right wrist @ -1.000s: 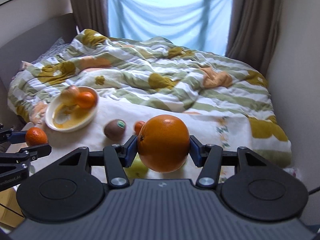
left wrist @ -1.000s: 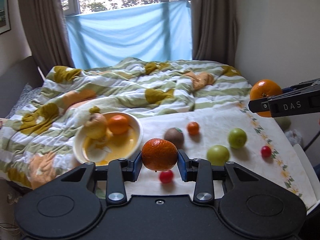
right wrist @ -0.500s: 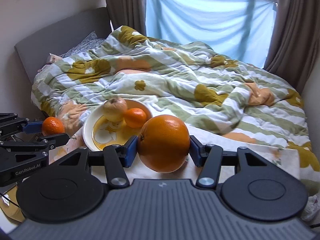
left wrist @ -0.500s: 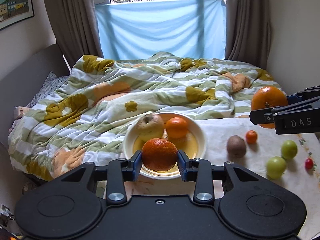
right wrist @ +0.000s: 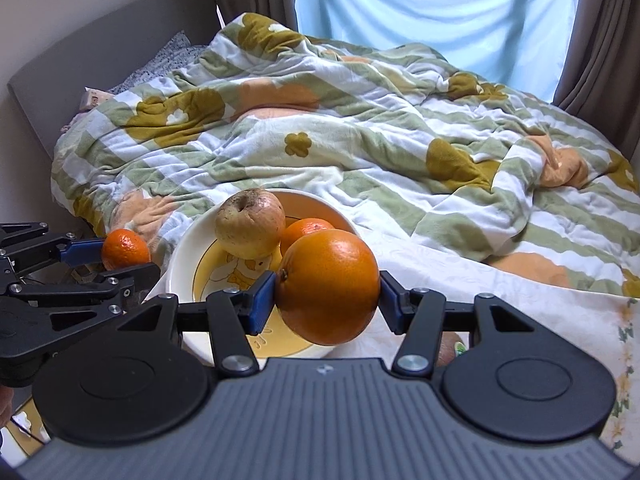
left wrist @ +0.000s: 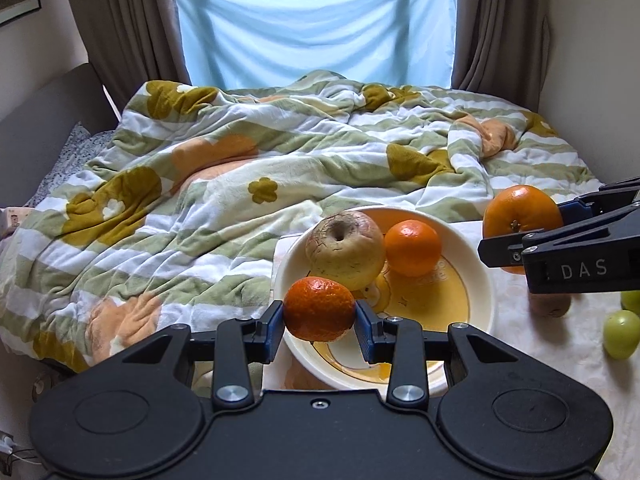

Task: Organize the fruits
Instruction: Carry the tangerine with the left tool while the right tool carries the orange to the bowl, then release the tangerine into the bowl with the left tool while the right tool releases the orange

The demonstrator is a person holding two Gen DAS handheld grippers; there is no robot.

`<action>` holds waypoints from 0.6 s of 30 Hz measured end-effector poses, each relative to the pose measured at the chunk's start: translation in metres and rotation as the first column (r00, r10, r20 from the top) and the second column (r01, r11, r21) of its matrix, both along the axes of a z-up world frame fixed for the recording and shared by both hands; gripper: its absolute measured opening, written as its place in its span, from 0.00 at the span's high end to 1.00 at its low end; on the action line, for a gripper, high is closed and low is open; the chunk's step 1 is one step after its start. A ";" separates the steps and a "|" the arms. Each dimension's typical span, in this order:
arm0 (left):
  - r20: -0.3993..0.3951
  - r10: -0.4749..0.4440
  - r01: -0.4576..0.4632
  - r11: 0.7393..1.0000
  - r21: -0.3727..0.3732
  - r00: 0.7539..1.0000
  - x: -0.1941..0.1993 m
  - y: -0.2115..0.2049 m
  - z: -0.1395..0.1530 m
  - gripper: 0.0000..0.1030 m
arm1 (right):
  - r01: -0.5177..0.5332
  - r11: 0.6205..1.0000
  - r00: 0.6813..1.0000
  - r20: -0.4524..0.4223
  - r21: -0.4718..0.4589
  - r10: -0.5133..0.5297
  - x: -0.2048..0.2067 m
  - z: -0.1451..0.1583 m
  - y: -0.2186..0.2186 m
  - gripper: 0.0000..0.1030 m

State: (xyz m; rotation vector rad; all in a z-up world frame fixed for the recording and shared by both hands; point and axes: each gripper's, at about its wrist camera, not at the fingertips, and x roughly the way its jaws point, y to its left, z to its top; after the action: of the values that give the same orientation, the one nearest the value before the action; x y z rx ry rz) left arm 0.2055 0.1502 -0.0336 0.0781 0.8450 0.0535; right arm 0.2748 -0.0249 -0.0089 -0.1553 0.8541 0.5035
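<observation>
My left gripper (left wrist: 319,326) is shut on a small mandarin (left wrist: 319,309) above the near left rim of the white and yellow bowl (left wrist: 478,322). In the bowl lie a wrinkled yellowish apple (left wrist: 344,254) and a small orange (left wrist: 412,247). My right gripper (right wrist: 327,304) is shut on a large orange (right wrist: 328,286) over the bowl's (right wrist: 180,264) near right side. In the left wrist view that large orange (left wrist: 520,216) hangs to the right of the bowl. The right wrist view shows the left gripper (right wrist: 120,256) with the mandarin (right wrist: 125,249) at the bowl's left.
On the white cloth (left wrist: 560,344) right of the bowl lie a kiwi (left wrist: 550,306) and two green fruits (left wrist: 621,334). A crumpled flowered duvet (left wrist: 240,184) covers the bed behind. A grey headboard (right wrist: 100,56) stands at the left, curtains (left wrist: 316,24) at the back.
Both grippers have swung left with their fruit, from over the cloth to the bowl. The bowl now sits close under both, and the loose fruits have slid to the right edge.
</observation>
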 end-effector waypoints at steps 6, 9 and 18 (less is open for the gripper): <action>-0.043 -0.030 0.029 0.999 -0.023 0.999 0.026 0.011 -0.022 0.60 | 0.025 0.999 0.999 -0.038 -0.028 -0.026 0.022 -0.023 0.018 0.33; -0.061 -0.050 0.048 0.998 -0.028 0.997 0.036 0.012 -0.032 0.60 | 0.038 0.999 0.998 -0.056 -0.036 -0.040 0.029 -0.032 0.022 0.33; -0.079 -0.088 0.087 0.996 -0.024 0.993 0.049 0.006 -0.048 0.56 | 0.066 0.996 0.994 -0.080 -0.057 -0.070 0.039 -0.045 0.023 0.33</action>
State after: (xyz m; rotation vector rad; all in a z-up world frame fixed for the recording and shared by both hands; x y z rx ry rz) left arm 0.2543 0.1559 -0.0814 0.0985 0.9209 -0.0410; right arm 0.3138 -0.0019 -0.0535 -0.1554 0.9505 0.4256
